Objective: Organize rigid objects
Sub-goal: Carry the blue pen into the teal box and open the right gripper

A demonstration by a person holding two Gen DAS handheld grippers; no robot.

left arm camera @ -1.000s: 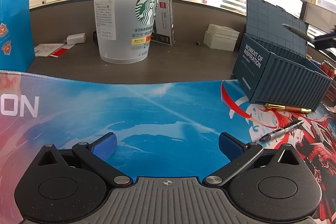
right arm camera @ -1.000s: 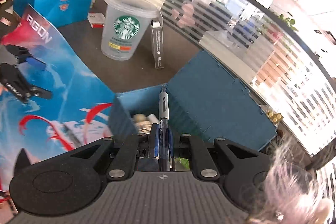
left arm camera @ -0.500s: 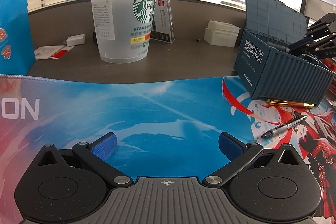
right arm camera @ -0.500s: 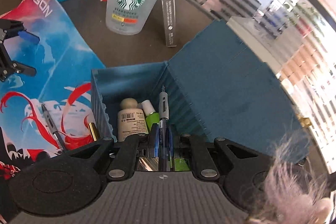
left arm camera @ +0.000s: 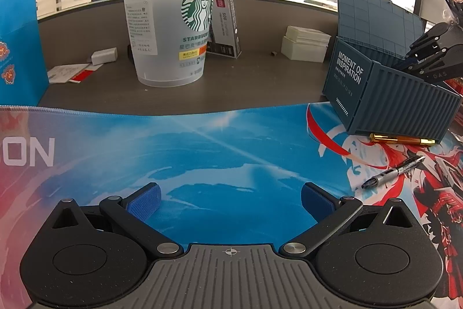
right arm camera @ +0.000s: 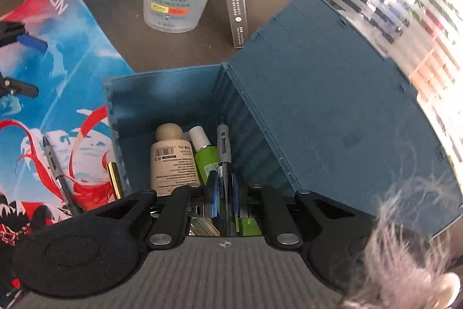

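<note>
My right gripper (right arm camera: 224, 187) is shut on a blue-grey pen (right arm camera: 223, 144) and holds it inside the open blue container box (right arm camera: 162, 94), tip pointing into the box. A beige bottle (right arm camera: 172, 161) and a green bottle (right arm camera: 205, 155) lie in the box. In the left wrist view the box (left arm camera: 390, 103) stands at the right with my right gripper (left arm camera: 416, 62) over it. A gold pen (left arm camera: 402, 138) and a black-silver pen (left arm camera: 390, 173) lie on the mat in front of the box. My left gripper (left arm camera: 230, 199) is open and empty above the mat.
A Starbucks cup (left arm camera: 170, 28) and a tall narrow carton (left arm camera: 227, 22) stand on the dark desk behind the printed mat (left arm camera: 202, 152). A blue paper bag (left arm camera: 17, 48) is at the left. White boxes (left arm camera: 305, 47) sit beside the container's raised lid (left arm camera: 376, 19).
My right gripper has moved down and forward with the pen, from above the box to inside it. My left gripper has stayed open and nearly still.
</note>
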